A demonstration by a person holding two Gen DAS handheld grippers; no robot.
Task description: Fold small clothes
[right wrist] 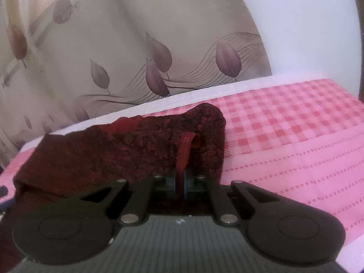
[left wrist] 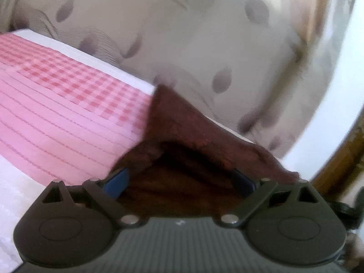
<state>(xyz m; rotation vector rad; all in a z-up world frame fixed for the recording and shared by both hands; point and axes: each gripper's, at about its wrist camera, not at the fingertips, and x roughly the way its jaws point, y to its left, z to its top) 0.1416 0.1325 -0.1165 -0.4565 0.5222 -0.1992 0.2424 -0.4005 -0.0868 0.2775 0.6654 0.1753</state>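
Note:
A dark red fuzzy cloth (left wrist: 182,125) lies on the pink checked cover (left wrist: 56,104). My left gripper (left wrist: 179,182) is open, its blue-padded fingers (left wrist: 116,182) spread wide with the cloth lying between them; the view is blurred. In the right wrist view the same cloth (right wrist: 127,145) is bunched on the pink cover (right wrist: 295,136). My right gripper (right wrist: 180,184) is shut on a red edge strip of the cloth (right wrist: 185,150), which rises from between the pads.
A beige curtain with purple leaf prints (right wrist: 136,56) hangs behind the surface's far edge. A white wall (right wrist: 307,22) is at the right. A white border (right wrist: 182,97) runs along the cover's far side. Brown wood (left wrist: 341,159) shows at the right.

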